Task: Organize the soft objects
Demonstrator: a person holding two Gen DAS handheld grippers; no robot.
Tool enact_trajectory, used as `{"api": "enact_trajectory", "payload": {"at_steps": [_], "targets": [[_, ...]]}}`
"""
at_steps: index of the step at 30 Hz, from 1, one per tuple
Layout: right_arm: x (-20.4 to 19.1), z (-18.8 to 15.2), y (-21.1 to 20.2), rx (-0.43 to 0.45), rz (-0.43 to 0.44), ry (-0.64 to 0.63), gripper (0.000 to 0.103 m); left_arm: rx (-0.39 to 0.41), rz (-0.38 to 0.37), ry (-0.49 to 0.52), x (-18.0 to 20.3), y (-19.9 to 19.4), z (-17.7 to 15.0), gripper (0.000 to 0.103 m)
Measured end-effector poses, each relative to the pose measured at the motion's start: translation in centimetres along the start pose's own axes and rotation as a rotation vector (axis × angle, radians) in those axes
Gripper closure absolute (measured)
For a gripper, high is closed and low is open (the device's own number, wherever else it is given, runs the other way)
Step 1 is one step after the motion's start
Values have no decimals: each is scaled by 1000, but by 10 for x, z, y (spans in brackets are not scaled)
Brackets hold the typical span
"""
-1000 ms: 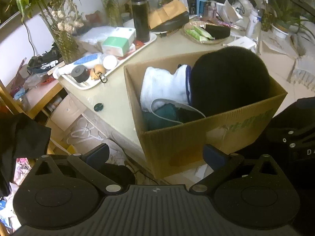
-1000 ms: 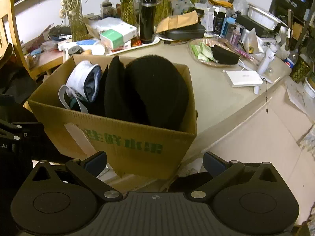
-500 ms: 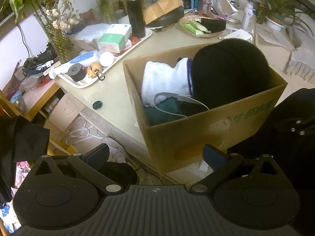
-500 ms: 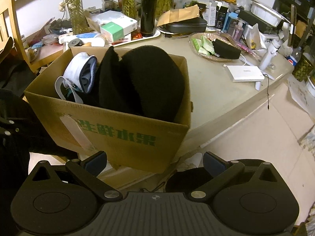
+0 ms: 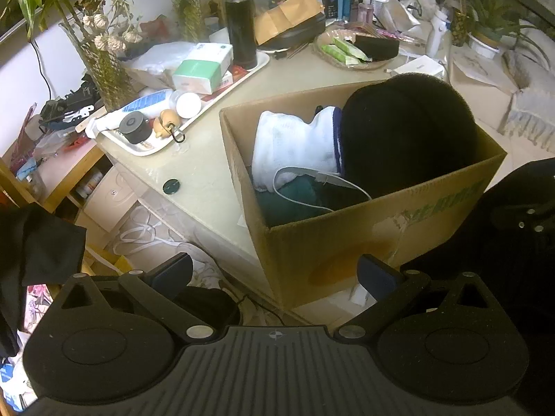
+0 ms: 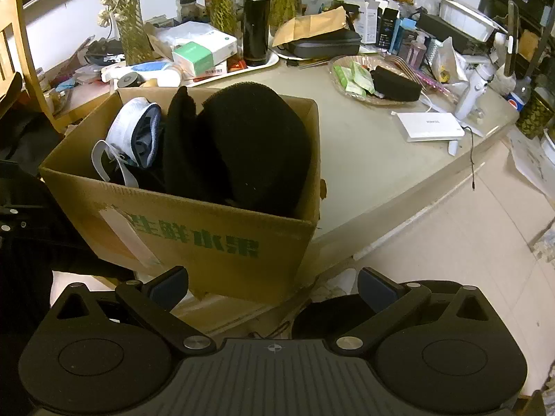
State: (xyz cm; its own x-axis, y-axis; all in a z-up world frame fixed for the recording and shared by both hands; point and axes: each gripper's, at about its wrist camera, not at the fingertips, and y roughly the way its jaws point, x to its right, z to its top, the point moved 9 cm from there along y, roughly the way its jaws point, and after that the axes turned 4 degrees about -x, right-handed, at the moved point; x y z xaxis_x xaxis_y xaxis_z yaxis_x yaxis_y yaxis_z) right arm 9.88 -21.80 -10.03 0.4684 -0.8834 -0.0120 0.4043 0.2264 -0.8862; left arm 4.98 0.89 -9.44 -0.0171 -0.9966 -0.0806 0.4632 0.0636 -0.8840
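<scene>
Distance has grown: both views sit farther back from the brown cardboard box (image 6: 194,228) on the table (image 6: 374,159) than a second ago, so packing looks finished. Black knitted hat (image 6: 256,145) and white cloth (image 5: 295,145) lie inside. Left hand-held gripper (image 5: 274,274) and right hand-held gripper (image 6: 272,279) are spread wide, empty, touching nothing.

A cardboard box (image 6: 222,239) holds a black beanie (image 6: 256,152), with the right tool (image 6: 272,286) spread wide just below it.
</scene>
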Motion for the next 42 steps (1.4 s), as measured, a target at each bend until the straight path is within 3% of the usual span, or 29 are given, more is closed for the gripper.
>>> {"api": "enact_trajectory", "payload": {"at_steps": [42], "targets": [[-5,1,1,-3,4,-2,0,-5,3,-2,0,1,0,0]]}}
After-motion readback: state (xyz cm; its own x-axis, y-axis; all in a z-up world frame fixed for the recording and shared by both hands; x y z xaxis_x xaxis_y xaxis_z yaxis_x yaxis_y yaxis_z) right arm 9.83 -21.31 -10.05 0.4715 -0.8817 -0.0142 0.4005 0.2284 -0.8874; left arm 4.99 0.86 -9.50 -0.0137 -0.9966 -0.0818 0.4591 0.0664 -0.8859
